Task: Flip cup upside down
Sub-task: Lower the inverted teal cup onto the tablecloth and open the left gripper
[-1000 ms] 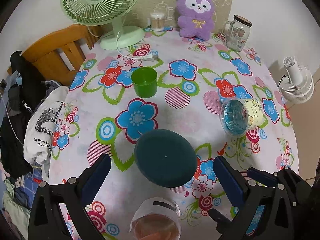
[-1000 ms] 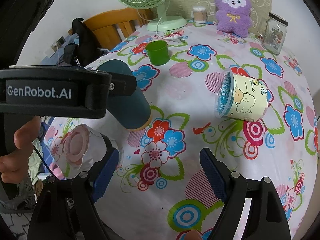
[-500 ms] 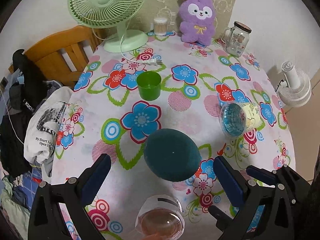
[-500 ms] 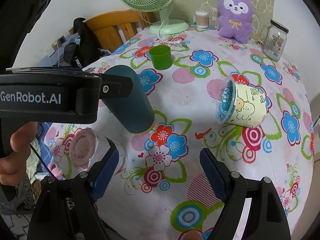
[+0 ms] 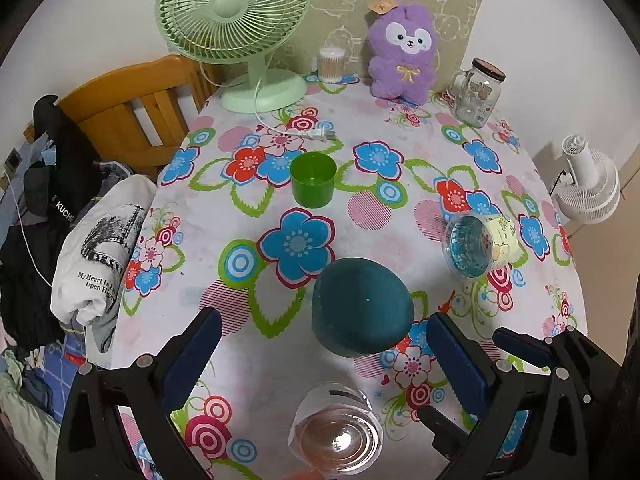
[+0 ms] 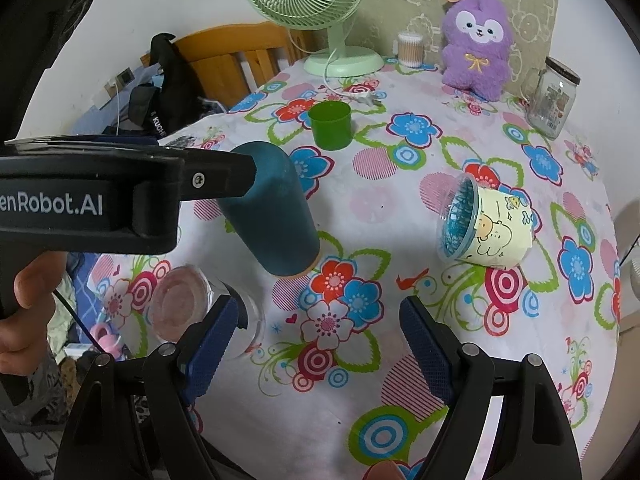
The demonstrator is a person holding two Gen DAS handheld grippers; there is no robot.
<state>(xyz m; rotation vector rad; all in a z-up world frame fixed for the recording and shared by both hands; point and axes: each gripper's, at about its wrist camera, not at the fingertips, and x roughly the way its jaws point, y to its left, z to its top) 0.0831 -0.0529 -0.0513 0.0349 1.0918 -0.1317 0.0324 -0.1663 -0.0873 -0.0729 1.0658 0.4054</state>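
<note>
Floral tablecloth (image 5: 372, 236); both tongs wide, empty.

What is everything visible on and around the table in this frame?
Dark teal tall cup: one, upside down, table centre.
Clear glass cup: one, near edge.
Yellow cartoon cup: one, on its side, right.
Green plastic cup: one, upright, middle.
Green desk fan: one, back left.
Purple plush toy: one, back.
Cotton swab jar: one, back.
Glass mason jar: one, back right.
White fan: one, off table, right.
Wooden chair: one, left, by a clothes pile.
Left tongs: open.
Right tongs: open.
</note>
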